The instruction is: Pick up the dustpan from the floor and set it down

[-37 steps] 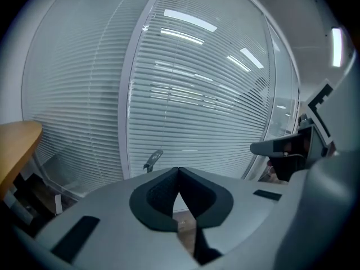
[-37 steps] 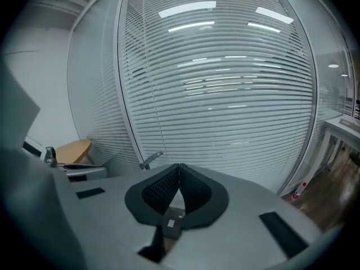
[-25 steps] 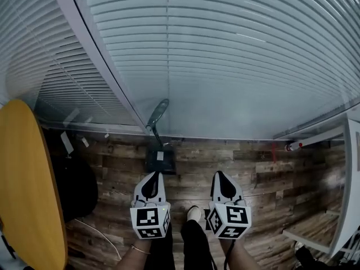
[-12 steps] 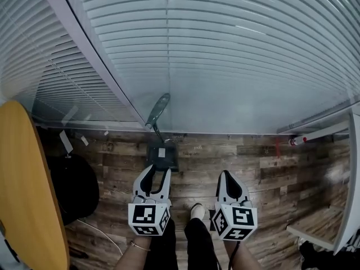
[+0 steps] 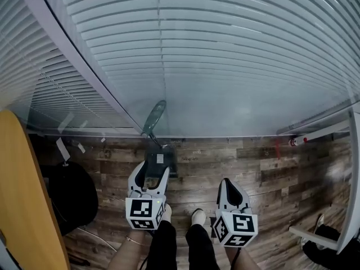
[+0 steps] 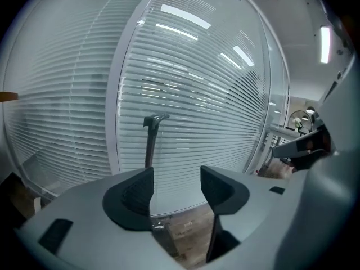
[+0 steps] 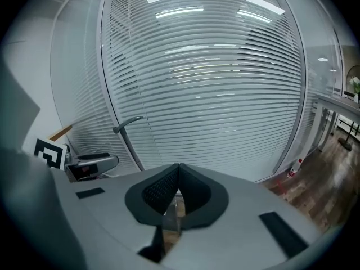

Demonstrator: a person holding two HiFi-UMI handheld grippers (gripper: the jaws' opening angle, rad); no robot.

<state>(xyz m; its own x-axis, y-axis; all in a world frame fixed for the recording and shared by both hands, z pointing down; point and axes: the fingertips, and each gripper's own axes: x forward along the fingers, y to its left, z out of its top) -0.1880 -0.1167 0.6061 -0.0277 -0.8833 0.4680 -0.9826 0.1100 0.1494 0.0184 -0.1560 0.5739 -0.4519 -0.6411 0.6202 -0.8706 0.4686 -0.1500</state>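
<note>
**Left jaws opening over the dustpan – no grip yet**

Dustpan (image 5: 159, 161) sits on the wood floor (image 5: 253, 167) right at the foot of the glass wall w/ blinds (image 5: 225, 66); its long handle rises from the pan and appears to lean against the wall, untouched.

Risks, as I judge them: the handle is thin and only propped, so a jaw bumping it on approach could slide it along the glass and drop it; in the left gripper view the handle stands beyond and a bit left of the gap, not in it – closing now would catch air; a hold high on the handle could let the pan swing and knock the glass; the person's shoes (image 5: 194, 215) are near the pan, so a dropped pan could land on them.

Pose: left gripper (image 5: 149, 170) is angled forward and down, tips near the pan's near edge in the head view, marker cube toward the person; its jaws are opening, wide apart, nothing betw. them. Right gripper (image 5: 229, 187) hangs further back, also tilted down, over bare floor to the right of the dustpan; jaws pressed together – empty.
</note>
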